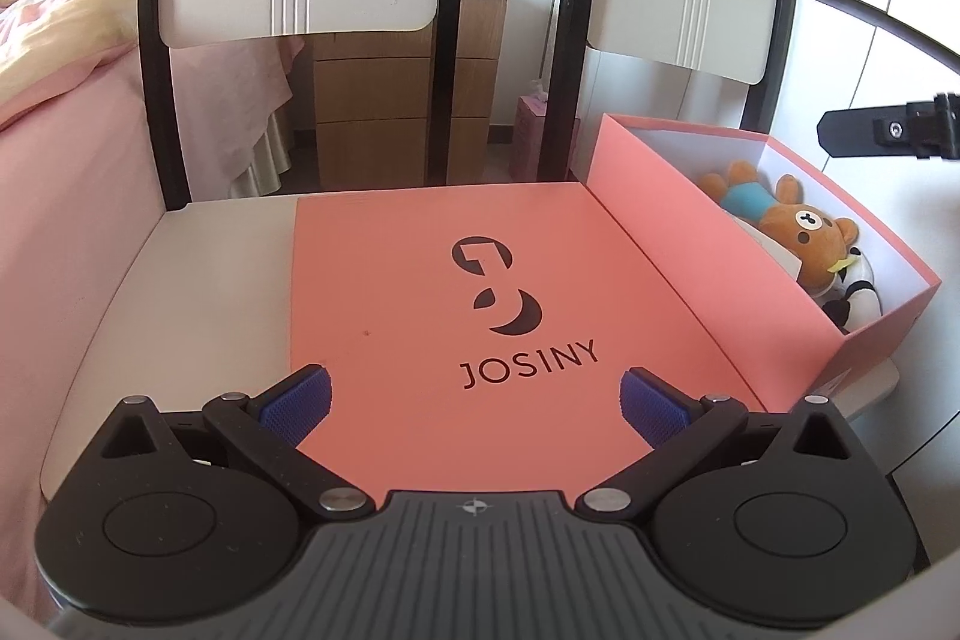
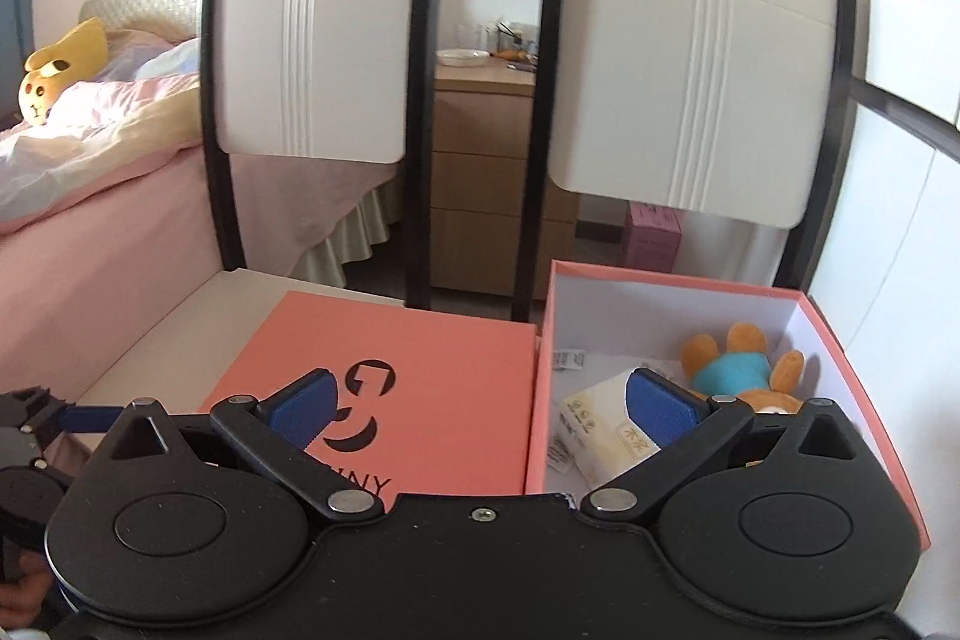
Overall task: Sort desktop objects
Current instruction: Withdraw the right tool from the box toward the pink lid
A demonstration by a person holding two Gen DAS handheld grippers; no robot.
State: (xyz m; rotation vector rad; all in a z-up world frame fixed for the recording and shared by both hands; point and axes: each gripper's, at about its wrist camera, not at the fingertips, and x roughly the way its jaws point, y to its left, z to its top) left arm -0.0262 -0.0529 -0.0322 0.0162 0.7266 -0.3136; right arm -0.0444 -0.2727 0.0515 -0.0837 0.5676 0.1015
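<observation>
A pink box lid (image 1: pixel 480 292) marked JOSINY lies flat on a white chair seat (image 1: pixel 198 268). Beside it on the right stands the open pink box (image 1: pixel 708 244). Inside lie a brown bear plush (image 1: pixel 804 232), a black-and-white toy (image 1: pixel 858 292) and, in the right wrist view, a tissue pack (image 2: pixel 606 430). My left gripper (image 1: pixel 474 400) is open and empty over the lid's near edge. My right gripper (image 2: pixel 477 403) is open and empty, above the gap between the lid (image 2: pixel 432 364) and the box (image 2: pixel 660 316). The bear (image 2: pixel 744 370) shows there too.
Two white chair backs (image 2: pixel 312 40) (image 2: pixel 696 70) rise behind the seats. A wooden drawer unit (image 2: pixel 480 172) stands between them. A pink bed (image 2: pixel 90 196) with a yellow plush (image 2: pixel 54 70) is at the left. The other gripper's finger (image 1: pixel 882 130) shows at the right edge.
</observation>
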